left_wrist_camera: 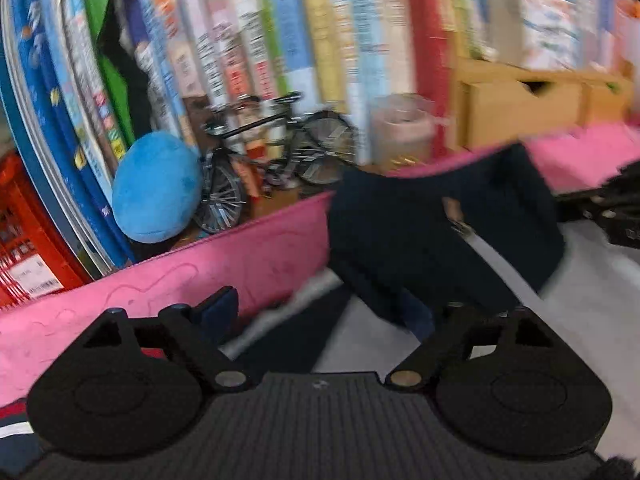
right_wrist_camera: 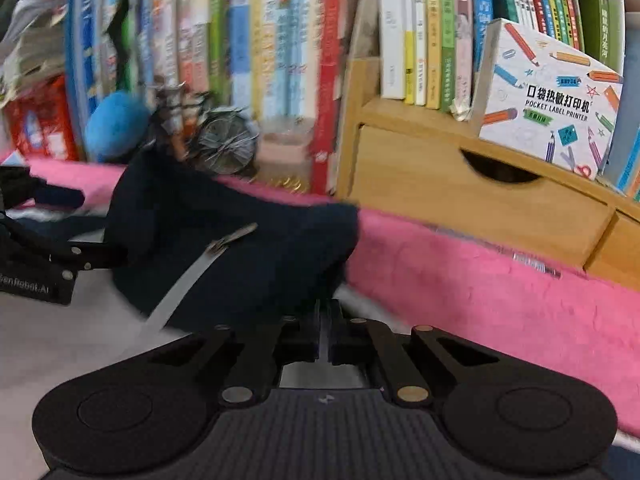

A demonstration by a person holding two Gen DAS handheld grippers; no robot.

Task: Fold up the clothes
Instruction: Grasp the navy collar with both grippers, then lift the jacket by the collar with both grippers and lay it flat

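Left gripper (left_wrist_camera: 320,308): jaws spread wide, nothing pressed between them. Dark cloth and grey surface show in the gap; whether either finger touches the cloth cannot be told.

Right gripper (right_wrist_camera: 325,332): jaws drawn together, only a thin slit between the pads. The edge of the dark navy garment (right_wrist_camera: 224,236) lies right at the fingertips; whether cloth is pinched there cannot be told from the blurred view.

The garment sits bunched in a heap on a light grey surface (right_wrist_camera: 60,344), its far side up against the pink mat (right_wrist_camera: 500,300). A grey strip with a metal zipper pull (right_wrist_camera: 230,238) crosses its front. In the left wrist view the same garment (left_wrist_camera: 420,232) lies ahead and to the right of the left gripper, overlapping the pink mat (left_wrist_camera: 180,280).

Behind the mat: a row of upright books (left_wrist_camera: 280,40), a blue plush toy (left_wrist_camera: 156,188), a model bicycle (left_wrist_camera: 272,160), a wooden drawer unit (right_wrist_camera: 460,200) and a label printer box (right_wrist_camera: 552,100) standing on it.

Both views are motion-blurred.
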